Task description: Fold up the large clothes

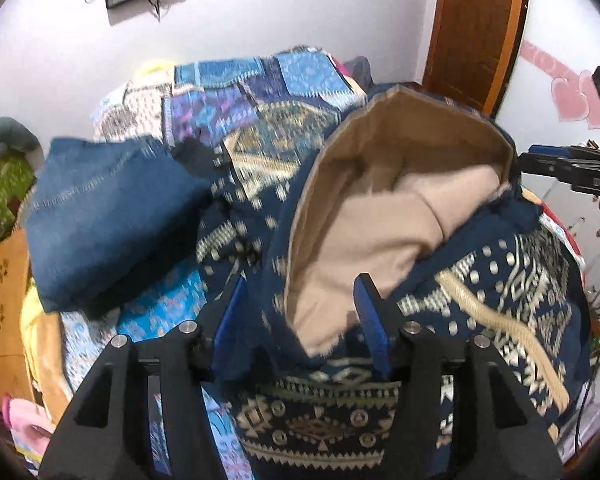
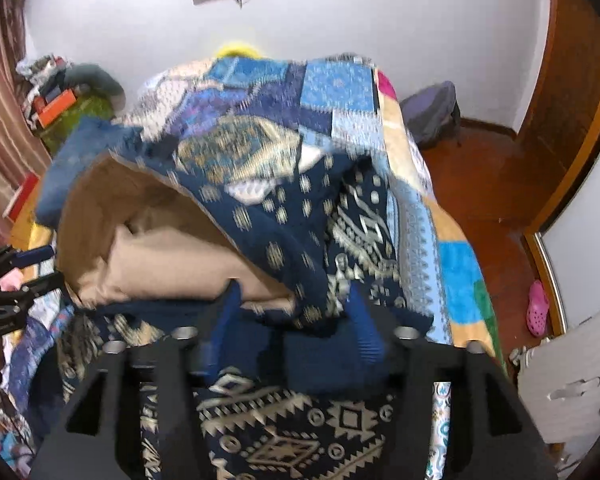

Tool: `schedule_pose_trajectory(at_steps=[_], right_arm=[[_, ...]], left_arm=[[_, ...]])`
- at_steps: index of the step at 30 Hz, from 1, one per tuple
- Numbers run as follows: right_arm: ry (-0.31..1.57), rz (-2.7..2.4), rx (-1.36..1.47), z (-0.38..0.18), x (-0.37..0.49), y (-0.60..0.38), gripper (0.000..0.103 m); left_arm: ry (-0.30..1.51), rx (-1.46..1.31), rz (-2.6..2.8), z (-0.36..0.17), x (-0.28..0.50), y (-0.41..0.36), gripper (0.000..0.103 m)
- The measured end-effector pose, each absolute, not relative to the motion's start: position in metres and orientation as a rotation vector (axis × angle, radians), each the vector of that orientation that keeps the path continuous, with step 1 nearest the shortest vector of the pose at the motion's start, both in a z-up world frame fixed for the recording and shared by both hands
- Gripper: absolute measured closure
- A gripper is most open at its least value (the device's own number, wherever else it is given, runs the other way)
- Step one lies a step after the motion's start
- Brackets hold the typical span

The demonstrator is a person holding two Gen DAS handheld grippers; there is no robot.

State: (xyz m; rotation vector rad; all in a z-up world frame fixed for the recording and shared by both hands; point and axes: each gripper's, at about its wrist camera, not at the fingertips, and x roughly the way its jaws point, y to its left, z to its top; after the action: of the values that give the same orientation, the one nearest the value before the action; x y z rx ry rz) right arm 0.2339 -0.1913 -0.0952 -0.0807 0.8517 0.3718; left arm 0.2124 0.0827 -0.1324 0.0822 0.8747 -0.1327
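Folded jeans (image 1: pixel 108 216): done, set aside on patchwork bedspread (image 1: pixel 260 92); patterned hoodie (image 1: pixel 500 292): bunched mid-bed, hood gaping, folding unfinished; left gripper (image 1: pixel 300 320) and right gripper (image 2: pixel 296 320): jaws parted, cloth between, not clamped

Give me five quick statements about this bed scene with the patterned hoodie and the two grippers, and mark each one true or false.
1. The hoodie is navy with a cream geometric pattern. True.
2. The hood lining is bright red. False: it is tan.
3. A folded piece of blue denim lies on the bed beside the hoodie. True.
4. The left gripper is clamped shut on the hoodie. False: its jaws stand apart, with hoodie fabric between them.
5. The bed is covered by a plain white sheet. False: the cover is a blue patchwork quilt.
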Motion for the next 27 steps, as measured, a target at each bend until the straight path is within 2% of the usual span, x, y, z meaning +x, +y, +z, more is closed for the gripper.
schedule_pose_trajectory(at_steps=[9,21,23,26,27], right_arm=[[0.835,0.462,-0.110,-0.087,0.254,-0.155,0.044],[0.930,0.529,-0.148,-0.121,0.290,-0.122,0.045],[0.929,0.532,-0.129,-0.123,0.293,-0.123,0.045],[0.911,0.527,-0.088,-0.119,0.296,-0.129,0.047],[0.901,0.523,-0.077,-0.118,0.296,-0.132,0.055]], left_arm=[[0.836,0.052,-0.141,-0.123,0.246,0.077,0.048],[0.843,0.059,-0.171,-0.138,0.294,0.063,0.050],[0.856,0.037,-0.188,-0.142,0.300,0.063,0.066],[0.872,0.003,-0.215,-0.144,0.303,0.063,0.083],[0.871,-0.008,-0.230,-0.143,0.302,0.064,0.091]])
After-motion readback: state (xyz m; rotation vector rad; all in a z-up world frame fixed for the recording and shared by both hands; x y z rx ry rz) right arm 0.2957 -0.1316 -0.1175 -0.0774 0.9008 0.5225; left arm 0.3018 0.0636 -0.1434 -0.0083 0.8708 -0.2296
